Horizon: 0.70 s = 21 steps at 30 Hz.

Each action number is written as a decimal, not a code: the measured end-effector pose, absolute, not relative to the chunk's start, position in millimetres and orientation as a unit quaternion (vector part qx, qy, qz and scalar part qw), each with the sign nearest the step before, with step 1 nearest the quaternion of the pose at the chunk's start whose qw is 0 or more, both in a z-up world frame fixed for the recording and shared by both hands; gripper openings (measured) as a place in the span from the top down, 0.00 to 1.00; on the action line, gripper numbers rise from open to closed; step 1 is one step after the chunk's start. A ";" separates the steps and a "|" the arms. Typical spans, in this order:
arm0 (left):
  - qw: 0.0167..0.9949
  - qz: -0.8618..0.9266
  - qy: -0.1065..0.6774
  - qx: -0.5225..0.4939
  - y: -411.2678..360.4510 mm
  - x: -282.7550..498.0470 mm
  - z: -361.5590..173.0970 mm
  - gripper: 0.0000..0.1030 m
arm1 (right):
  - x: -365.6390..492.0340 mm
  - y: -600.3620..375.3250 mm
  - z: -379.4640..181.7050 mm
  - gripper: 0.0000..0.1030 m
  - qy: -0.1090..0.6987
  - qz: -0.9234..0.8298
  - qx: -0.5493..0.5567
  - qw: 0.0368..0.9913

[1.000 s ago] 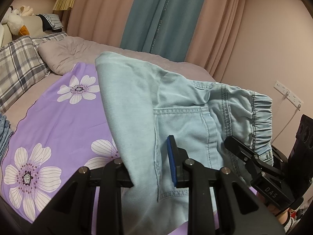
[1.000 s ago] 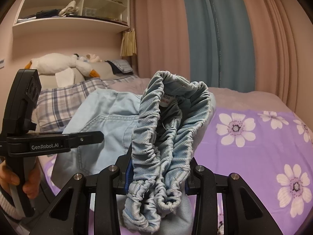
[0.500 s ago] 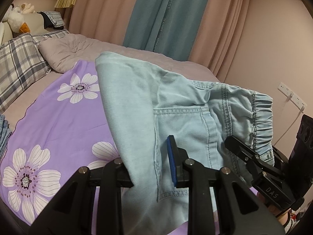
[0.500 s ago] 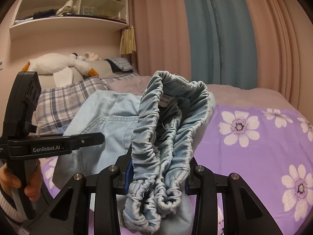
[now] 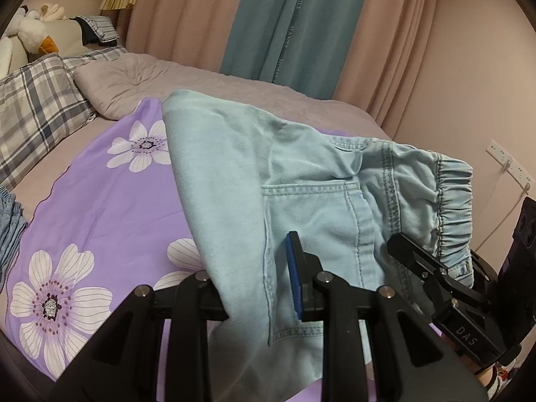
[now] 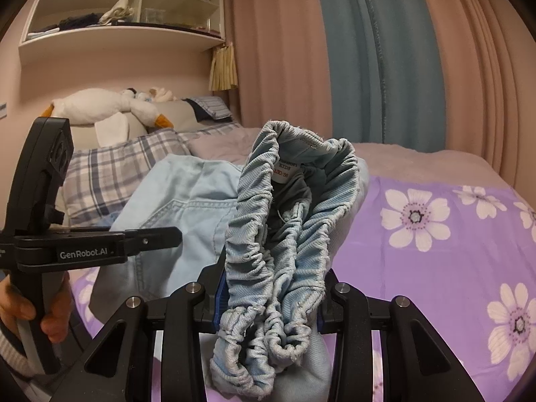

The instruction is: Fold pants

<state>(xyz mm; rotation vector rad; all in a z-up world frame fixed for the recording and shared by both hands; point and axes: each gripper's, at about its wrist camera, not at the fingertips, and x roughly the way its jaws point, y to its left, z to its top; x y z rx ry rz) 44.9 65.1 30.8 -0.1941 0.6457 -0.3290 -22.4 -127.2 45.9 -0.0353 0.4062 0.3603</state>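
Above the purple flowered bedspread [image 5: 100, 201], the light denim pants [image 5: 301, 181] hang lifted, right gripper [image 6: 271, 305] clamped on their bunched elastic waistband [image 6: 288, 234], left gripper [image 5: 254, 294] pinching the fabric beside the back pocket [image 5: 311, 234].

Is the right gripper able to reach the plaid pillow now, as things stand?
Probably not. The right gripper is shut on the bunched waistband of the pants, which also hang between it and the plaid pillow. It would need to let go first.
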 end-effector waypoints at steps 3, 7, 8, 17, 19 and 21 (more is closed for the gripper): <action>0.931 -0.150 0.320 -0.093 65.1 49.6 29.8 0.77 | -16.9 -125.9 45.3 0.61 0.203 0.184 -0.016 0.961; 0.932 -0.141 0.322 -0.086 64.9 56.4 28.2 0.77 | -9.4 -124.3 45.2 0.61 0.200 0.192 -0.021 0.961; 0.932 -0.143 0.321 -0.088 65.0 58.5 27.5 0.77 | -9.3 -123.6 44.8 0.61 0.200 0.193 -0.023 0.961; 0.930 -0.142 0.328 -0.084 67.8 78.1 23.7 0.77 | 0.2 -123.1 42.2 0.61 0.205 0.193 -0.016 0.960; 0.929 -0.141 0.331 -0.082 67.4 81.4 22.7 0.77 | 2.7 -121.6 42.2 0.61 0.208 0.192 -0.014 0.959; 0.930 -0.139 0.332 -0.079 67.0 82.8 22.0 0.77 | 5.1 -120.9 41.6 0.61 0.212 0.194 -0.012 0.958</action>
